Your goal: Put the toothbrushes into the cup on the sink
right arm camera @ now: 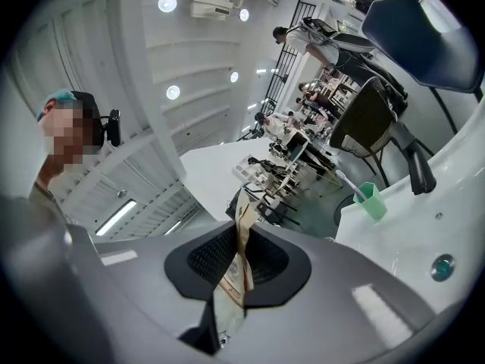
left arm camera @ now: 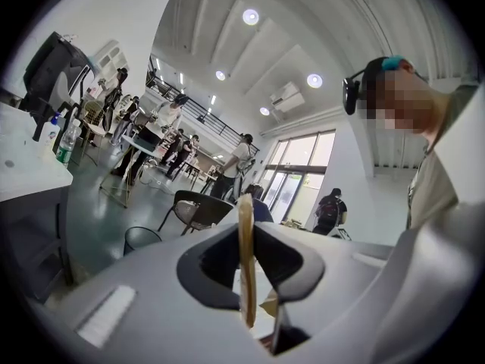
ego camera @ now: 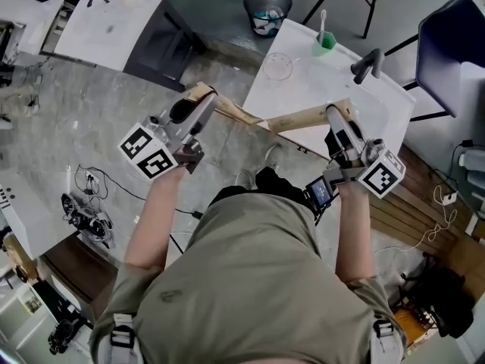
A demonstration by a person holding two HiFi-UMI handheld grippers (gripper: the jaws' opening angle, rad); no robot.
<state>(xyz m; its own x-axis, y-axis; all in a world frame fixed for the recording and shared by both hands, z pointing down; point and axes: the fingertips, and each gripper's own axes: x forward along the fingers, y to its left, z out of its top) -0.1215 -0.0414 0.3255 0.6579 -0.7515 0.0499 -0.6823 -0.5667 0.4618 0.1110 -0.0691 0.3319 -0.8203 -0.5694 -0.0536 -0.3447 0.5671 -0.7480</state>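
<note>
- My left gripper (ego camera: 203,97) is clamped on a brown toothbrush packet (ego camera: 231,111).
- My right gripper (ego camera: 339,112) grips a second packet (ego camera: 299,121).
- The green cup (ego camera: 325,42) stands on the white sink (ego camera: 318,82), beyond both packets.

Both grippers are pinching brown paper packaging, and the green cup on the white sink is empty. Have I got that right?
Not quite. The green cup is not empty: the head view shows a white toothbrush standing in it. The rest holds: the left gripper and right gripper each pinch brown paper packaging, and the cup is on the white sink.
</note>
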